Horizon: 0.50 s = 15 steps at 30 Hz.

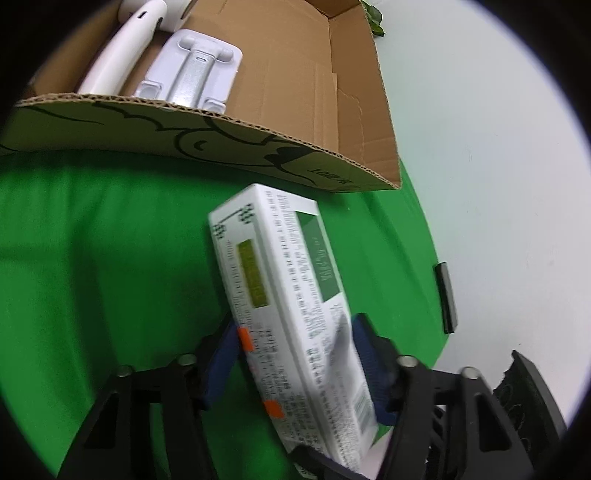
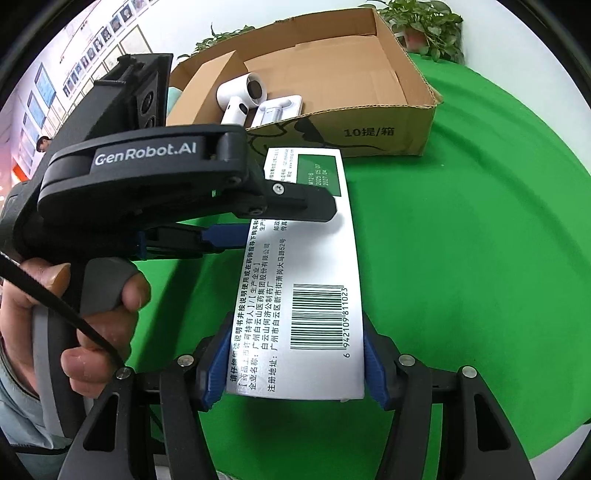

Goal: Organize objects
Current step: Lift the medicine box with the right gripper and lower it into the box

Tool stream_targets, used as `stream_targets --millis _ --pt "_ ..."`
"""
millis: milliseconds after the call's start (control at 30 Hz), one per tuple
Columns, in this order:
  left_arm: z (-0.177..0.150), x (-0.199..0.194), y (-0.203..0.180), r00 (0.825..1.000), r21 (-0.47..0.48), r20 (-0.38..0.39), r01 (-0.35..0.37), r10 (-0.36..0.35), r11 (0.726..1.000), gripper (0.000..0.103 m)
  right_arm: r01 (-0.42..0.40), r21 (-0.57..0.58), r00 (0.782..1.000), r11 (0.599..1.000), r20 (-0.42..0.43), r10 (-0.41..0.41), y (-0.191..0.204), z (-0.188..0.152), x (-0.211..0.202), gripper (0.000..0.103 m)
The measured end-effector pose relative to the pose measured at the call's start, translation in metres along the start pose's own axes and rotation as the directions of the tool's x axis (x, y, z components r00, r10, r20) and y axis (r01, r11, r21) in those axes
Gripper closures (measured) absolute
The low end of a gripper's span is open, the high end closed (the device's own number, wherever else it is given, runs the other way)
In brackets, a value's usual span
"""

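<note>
A white and green medicine box (image 2: 303,280) is held above the green cloth by both grippers. My right gripper (image 2: 295,354) is shut on its near end, by the barcode. My left gripper (image 2: 280,214) comes in from the left and is shut on the box farther along; in the left wrist view the left gripper (image 1: 295,362) clamps the box (image 1: 288,295), which tilts up and left. An open cardboard box (image 2: 369,133) stands just beyond, also in the left wrist view (image 1: 258,147). Inside lie a white hair dryer (image 2: 240,96) and a white stand (image 2: 277,109).
Green cloth (image 2: 461,240) covers the round table. Potted plants (image 2: 424,26) stand behind the carton. A dark flat object (image 1: 447,295) lies at the cloth's right edge. A person's hand (image 2: 74,314) holds the left gripper's handle.
</note>
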<state>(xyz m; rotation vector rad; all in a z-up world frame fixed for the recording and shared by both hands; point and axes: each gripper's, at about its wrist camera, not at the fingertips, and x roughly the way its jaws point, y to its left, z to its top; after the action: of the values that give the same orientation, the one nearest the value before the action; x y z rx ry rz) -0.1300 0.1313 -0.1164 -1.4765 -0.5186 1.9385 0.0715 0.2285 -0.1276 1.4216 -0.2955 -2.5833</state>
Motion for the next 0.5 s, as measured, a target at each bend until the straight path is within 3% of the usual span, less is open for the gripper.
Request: stream_targets --millis 233,500 --pt "-0.002 -0.010 -0.009 0.999 0.029 0.044 0.026 -0.027 0.999 0.051 0.021 -0.014 0.999 1.000 0.032 -0.021 0.007 0.001 -0.009 0.045" --pt "0.003 -0.039 -0.036 0.988 0.095 0.147 0.041 -0.055 0.995 0.052 0.048 -0.062 0.990 0.997 0.134 -0.040 0.016 0.019 -0.032 0.045"
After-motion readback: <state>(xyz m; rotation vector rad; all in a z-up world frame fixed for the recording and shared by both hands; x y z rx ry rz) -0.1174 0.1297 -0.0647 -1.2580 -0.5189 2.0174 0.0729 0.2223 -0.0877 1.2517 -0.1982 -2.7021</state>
